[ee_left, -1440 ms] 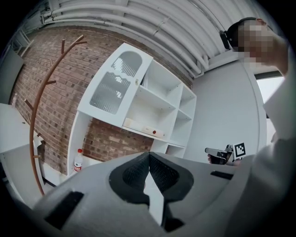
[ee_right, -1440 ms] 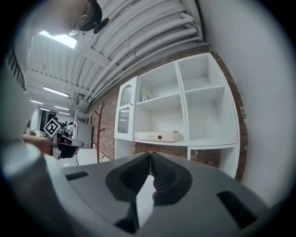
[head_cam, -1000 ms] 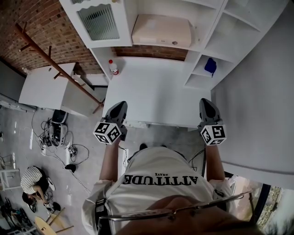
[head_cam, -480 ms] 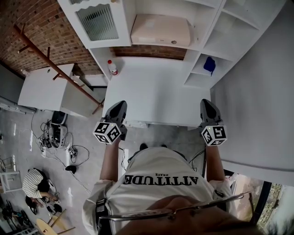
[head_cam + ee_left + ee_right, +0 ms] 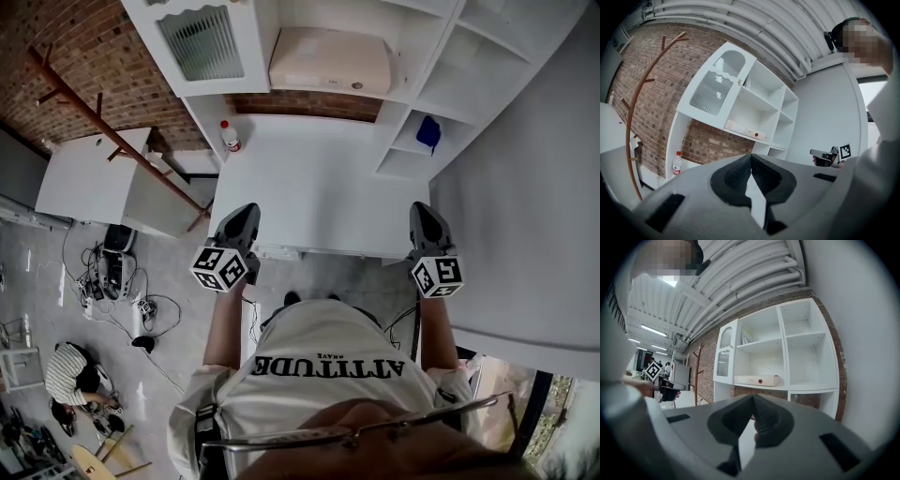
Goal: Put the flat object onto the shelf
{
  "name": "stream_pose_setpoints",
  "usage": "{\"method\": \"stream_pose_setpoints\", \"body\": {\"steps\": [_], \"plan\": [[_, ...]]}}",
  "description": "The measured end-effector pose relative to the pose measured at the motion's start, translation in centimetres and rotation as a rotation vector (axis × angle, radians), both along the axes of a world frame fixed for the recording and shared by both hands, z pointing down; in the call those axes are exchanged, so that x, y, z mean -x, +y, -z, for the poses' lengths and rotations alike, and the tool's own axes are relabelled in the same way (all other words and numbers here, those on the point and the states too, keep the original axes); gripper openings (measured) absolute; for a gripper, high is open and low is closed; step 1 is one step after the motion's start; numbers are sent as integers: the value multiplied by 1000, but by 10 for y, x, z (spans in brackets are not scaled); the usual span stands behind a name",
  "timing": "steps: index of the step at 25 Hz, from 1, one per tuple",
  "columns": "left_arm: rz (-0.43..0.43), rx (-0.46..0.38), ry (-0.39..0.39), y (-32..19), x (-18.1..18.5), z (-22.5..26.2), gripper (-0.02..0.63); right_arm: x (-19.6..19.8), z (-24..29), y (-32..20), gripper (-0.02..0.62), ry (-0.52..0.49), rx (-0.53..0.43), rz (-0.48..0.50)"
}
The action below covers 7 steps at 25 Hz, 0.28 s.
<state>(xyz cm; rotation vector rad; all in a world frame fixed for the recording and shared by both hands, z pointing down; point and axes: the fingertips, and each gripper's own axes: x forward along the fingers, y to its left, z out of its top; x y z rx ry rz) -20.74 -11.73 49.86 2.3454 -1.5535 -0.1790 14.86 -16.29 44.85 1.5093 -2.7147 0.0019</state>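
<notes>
The flat beige box (image 5: pixel 330 61) lies on a white shelf (image 5: pixel 319 94) of the wall unit, above the back of the table. It also shows in the left gripper view as the box (image 5: pixel 745 132) and in the right gripper view as the box (image 5: pixel 757 380). My left gripper (image 5: pixel 241 216) hovers at the table's near left edge, jaws shut, with nothing in them. My right gripper (image 5: pixel 424 212) hovers at the near right edge, also shut and empty. Both stand far from the box. Each gripper view shows its own jaws meeting at the tip: left gripper (image 5: pixel 750 157), right gripper (image 5: pixel 752 397).
A white table (image 5: pixel 319 187) lies between me and the shelf unit. A red-capped bottle (image 5: pixel 231 137) stands at its back left. A blue thing (image 5: pixel 428 133) sits in a lower right cubby. A wooden coat rack (image 5: pixel 112 131) and a glass cabinet door (image 5: pixel 202 42) stand left. A person (image 5: pixel 66 373) sits on the floor.
Both grippers and the box stay where they were. Only the person on the floor at lower left has shifted a little.
</notes>
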Motion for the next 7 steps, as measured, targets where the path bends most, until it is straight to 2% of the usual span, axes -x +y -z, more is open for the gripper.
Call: {"method": "stream_pose_setpoints", "body": {"steps": [7], "plan": [[3, -1, -1, 0, 2, -1, 23, 2, -2, -1, 25, -6, -1, 3]]}}
